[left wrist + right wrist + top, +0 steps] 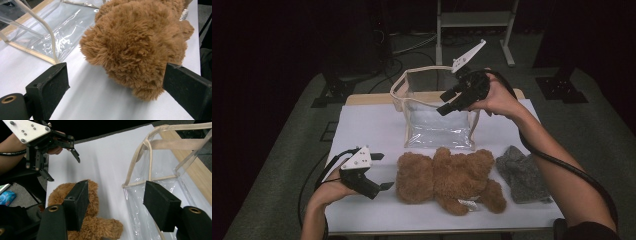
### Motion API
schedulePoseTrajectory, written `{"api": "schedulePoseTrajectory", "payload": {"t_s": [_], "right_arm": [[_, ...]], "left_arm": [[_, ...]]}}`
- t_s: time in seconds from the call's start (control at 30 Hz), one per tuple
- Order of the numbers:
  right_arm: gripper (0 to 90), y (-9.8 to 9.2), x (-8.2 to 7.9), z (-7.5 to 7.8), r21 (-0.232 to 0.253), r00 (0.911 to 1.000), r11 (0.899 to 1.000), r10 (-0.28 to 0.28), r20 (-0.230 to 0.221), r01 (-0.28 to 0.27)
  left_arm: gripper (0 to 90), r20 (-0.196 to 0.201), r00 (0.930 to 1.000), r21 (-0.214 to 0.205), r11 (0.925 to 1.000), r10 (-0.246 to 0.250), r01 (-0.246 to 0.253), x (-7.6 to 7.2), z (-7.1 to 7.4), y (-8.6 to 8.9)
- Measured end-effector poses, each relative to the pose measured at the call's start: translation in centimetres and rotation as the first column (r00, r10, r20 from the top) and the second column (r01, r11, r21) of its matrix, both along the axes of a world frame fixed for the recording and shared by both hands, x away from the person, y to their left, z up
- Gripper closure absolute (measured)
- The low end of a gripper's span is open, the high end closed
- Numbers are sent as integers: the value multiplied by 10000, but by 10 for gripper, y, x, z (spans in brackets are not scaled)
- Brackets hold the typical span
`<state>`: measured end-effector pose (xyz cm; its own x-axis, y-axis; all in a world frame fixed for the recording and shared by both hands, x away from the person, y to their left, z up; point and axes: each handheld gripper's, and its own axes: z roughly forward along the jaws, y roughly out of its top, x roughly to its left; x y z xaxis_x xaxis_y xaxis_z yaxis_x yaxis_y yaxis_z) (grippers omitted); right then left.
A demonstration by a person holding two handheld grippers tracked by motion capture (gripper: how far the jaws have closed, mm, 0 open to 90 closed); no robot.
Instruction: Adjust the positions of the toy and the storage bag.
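Note:
A brown plush teddy bear (447,177) lies on the white table cover near the front edge. Behind it stands a clear plastic bag (437,112) with beige trim, its top open. My left gripper (387,171) rests low at the bear's left end. It is open, and the bear (135,45) sits just ahead of its wide jaws, untouched. My right gripper (442,103) hangs open in the air over the bag's right side, pointing down and left. In the right gripper view its jaws (117,195) frame the bag's rim (147,147) and part of the bear (100,227), with nothing held.
A grey knitted cloth (522,172) lies to the right of the bear. The white cover (367,125) has bare room at the left and behind the bear. A wooden table edge (367,98) shows at the back, with a metal frame (472,20) beyond it.

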<state>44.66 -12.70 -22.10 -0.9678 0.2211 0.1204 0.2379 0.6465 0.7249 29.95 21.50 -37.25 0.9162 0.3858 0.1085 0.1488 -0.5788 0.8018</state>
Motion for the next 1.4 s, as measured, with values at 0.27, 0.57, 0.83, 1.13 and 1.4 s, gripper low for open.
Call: {"api": "schedulePoseTrajectory", "payload": {"t_s": [0.27,0.57,0.83,1.13,1.4], "right_arm": [[355,8,11,-1,-221,10000,9998,12,-75,-13],[365,14,25,-8,-576,9996,9983,-132,-238,118],[398,16,40,-24,-1006,9984,9946,-312,-462,264],[512,13,48,-40,-1504,9969,9872,-607,-499,526],[800,9,43,-46,-1923,9967,9796,-675,-452,577]], "left_arm": [[59,11,10000,26,10000,-58,58,-1,1,2],[55,-108,9999,139,9999,-59,60,-2,-2,4],[33,-198,9998,135,9999,46,-43,-3,-4,4],[33,-252,9997,175,9998,10,-6,-4,-4,5],[33,-247,9997,205,9998,-39,44,-5,-4,4]]}}
